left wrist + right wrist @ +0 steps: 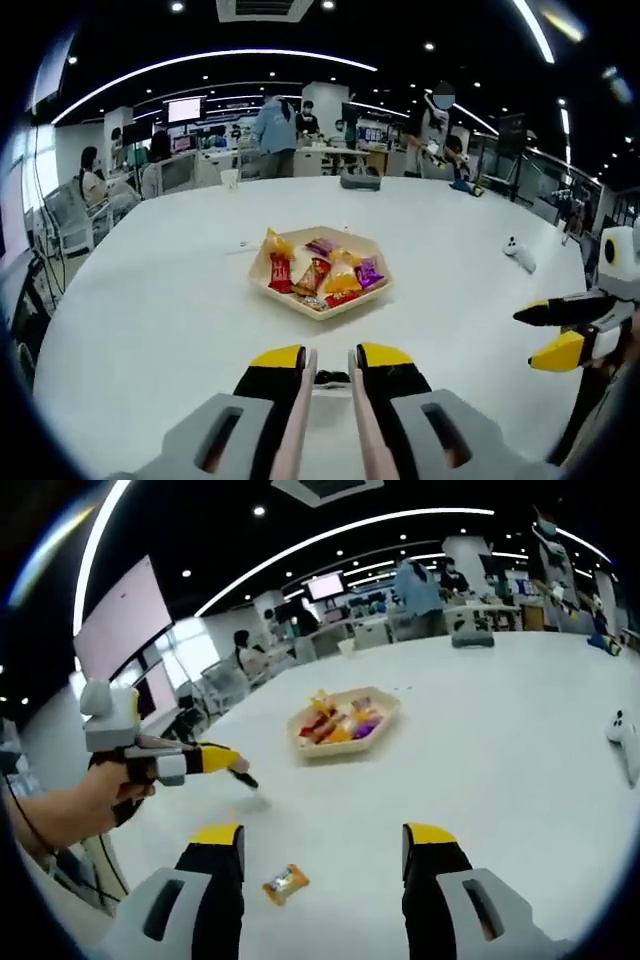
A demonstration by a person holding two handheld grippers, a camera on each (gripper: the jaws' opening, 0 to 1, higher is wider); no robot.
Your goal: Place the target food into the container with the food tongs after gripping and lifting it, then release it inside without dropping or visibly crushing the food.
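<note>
Orange snack packet (286, 883) flat on table (520, 750), long axis diagonal between parted right gripper (322, 844) jaws; left gripper (331, 357) nearly closed, empty; tray (322, 273) beyond.

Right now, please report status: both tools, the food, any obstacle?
Left tool nearly shut, empty. Right tool open, empty. Loose snack packet lies on table before it. Tray of snacks ahead, path unobstructed.
</note>
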